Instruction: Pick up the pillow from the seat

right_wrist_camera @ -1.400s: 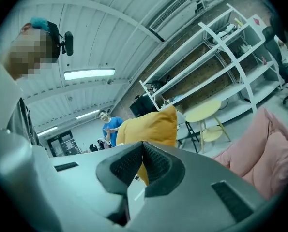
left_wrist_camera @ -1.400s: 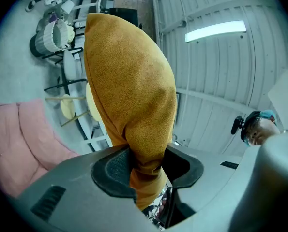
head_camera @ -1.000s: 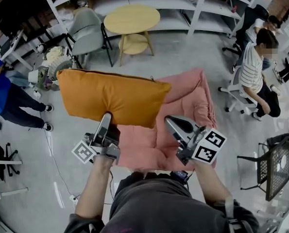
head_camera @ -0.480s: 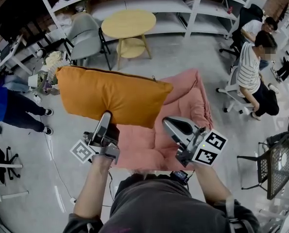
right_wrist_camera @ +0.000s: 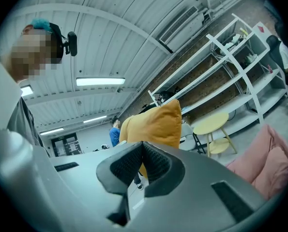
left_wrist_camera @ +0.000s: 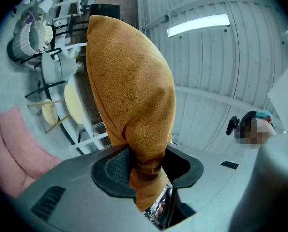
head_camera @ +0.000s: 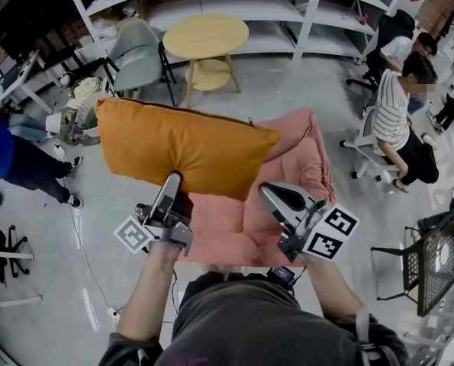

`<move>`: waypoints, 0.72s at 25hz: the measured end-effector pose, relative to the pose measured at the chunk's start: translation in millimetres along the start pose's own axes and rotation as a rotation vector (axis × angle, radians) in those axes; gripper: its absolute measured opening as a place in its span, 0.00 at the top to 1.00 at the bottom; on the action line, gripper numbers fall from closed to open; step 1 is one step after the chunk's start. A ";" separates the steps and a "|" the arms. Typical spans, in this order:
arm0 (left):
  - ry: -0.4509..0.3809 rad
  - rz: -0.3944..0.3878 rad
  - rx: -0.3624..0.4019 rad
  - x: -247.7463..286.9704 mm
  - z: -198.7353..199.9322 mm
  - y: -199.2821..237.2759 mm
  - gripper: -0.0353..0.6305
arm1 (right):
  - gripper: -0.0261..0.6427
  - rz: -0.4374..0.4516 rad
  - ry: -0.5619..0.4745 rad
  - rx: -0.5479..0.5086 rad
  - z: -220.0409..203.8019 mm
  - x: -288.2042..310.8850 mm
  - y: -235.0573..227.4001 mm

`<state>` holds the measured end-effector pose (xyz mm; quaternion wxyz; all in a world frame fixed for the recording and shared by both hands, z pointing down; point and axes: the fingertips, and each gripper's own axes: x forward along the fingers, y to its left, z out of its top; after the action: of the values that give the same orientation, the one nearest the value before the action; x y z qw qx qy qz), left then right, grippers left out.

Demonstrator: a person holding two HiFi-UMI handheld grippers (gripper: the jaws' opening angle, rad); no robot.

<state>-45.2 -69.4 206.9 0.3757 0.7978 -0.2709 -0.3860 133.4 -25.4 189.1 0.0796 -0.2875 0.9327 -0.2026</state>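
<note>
**Left hand-held gripper** (head_camera: 173, 180): jaws clamped on the bottom edge of the pillow. In the left gripper view (left_wrist_camera: 146, 166) the orange fabric is bunched between the two pads and stands up from them.

**Right hand-held gripper** (head_camera: 269, 192): jaws together with nothing between them, as the right gripper view (right_wrist_camera: 143, 159) shows. It sits at 3 o'clock of the left one, apart from the pillow.

**Pillow** (head_camera: 182, 145) (left_wrist_camera: 133, 76) (right_wrist_camera: 154, 122): orange, oblong and plump. It is held in the air at 12 o'clock of the left hand-held gripper. In the head view its right end overlaps the near left part of the seat.

**Seat** (head_camera: 299, 162) (left_wrist_camera: 10, 146) (right_wrist_camera: 267, 158): pink, padded, low on the grey floor, at 12 o'clock of the right hand-held gripper.

**Round wooden table** (head_camera: 208, 35): at 12 o'clock beyond the pillow.

**Grey chair** (head_camera: 139, 52): just beside the table, at its 9 o'clock.

**White shelving** (head_camera: 234, 2): along the far wall, behind the table and chair.

**Seated person in a striped shirt** (head_camera: 398, 113): at 3 o'clock of the seat, on an office chair.

**Person in blue** (head_camera: 1, 155): at 9 o'clock of the pillow, well apart.
</note>
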 end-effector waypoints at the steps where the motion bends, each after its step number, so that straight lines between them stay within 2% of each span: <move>1: -0.004 0.001 -0.003 -1.6 -0.1 -0.9 0.70 | 0.94 -0.002 0.003 -0.004 -1.1 -0.1 0.9; 18: -0.042 0.017 -0.016 -12.9 8.0 0.5 0.70 | 0.94 0.006 0.038 0.004 -13.2 11.4 5.2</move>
<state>-59.1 -63.5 209.2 0.3795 0.7841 -0.2826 -0.4016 117.9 -23.6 198.4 0.0631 -0.2805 0.9346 -0.2096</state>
